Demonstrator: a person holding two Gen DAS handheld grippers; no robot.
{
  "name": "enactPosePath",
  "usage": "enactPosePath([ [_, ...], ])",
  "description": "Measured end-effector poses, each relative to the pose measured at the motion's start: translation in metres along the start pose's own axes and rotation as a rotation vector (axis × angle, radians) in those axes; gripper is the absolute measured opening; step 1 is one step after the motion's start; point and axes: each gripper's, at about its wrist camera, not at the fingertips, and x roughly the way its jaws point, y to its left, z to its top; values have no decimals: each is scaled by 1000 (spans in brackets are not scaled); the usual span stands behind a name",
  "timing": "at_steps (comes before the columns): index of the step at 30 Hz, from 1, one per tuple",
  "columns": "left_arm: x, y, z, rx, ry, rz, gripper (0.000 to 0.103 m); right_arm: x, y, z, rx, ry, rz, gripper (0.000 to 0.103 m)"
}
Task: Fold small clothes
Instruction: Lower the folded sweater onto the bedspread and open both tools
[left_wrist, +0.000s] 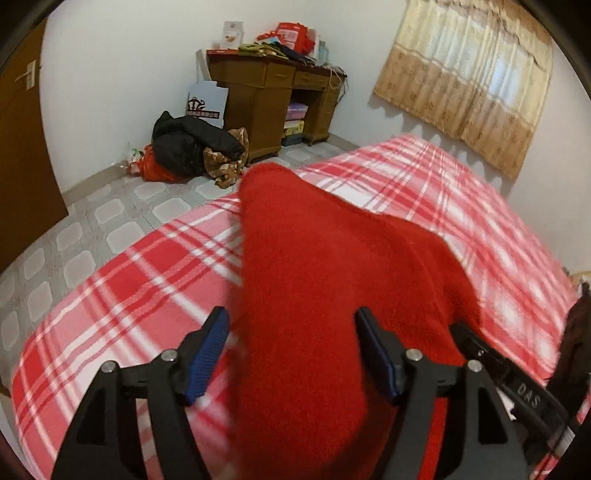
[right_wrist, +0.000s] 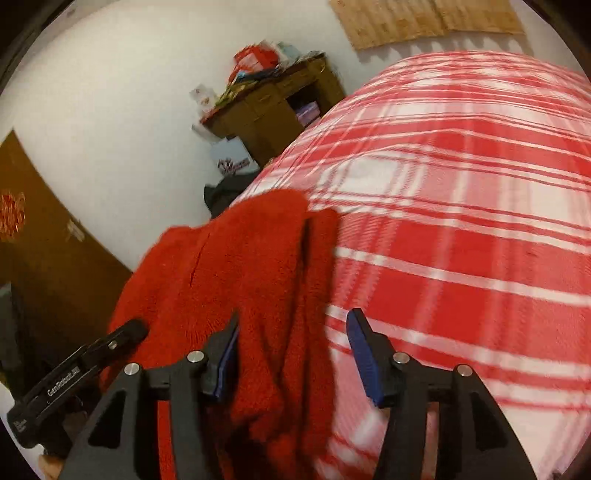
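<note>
Both grippers, left gripper (left_wrist: 291, 354) and right gripper (right_wrist: 291, 354), stand with jaws parted, the red knit garment (left_wrist: 314, 258) loose between them, bunched on the plaid bed (left_wrist: 424, 177). Laying-out step; next, spread it flat.

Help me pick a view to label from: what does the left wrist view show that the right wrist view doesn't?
Only the left wrist view: a black jacket heap on the tiled floor, and the full curtain. Only the right wrist view: a red ornament on the brown door. Both: the red sweater on the plaid bedspread, the cluttered wooden desk, and the white bag.
</note>
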Motion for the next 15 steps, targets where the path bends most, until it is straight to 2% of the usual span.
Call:
enactPosePath([
  [1, -13, 2, -3, -4, -14, -3, 74, -21, 3, -4, -30, -54, -17, 55],
  [2, -21, 3, -6, 0, -31, 5, 73, -33, 8, -8, -63, -72, -33, 54],
  [3, -28, 2, -9, 7, -48, 18, 72, -46, 14, -13, -105, -81, -39, 49],
  [5, -41, -1, -17, 32, -73, 40, 72, -61, 27, -23, -165, -81, -47, 39],
  [10, -51, -18, -37, 91, -77, 50, 72, -61, 61, -45, -303, -44, -46, 39],
  [12, -44, -24, -41, 124, -63, 77, 73, -52, 70, -57, -345, 2, -37, 39],
  [15, -29, -31, -49, 156, -13, 143, 74, -21, 66, -77, -363, 124, -78, 39],
])
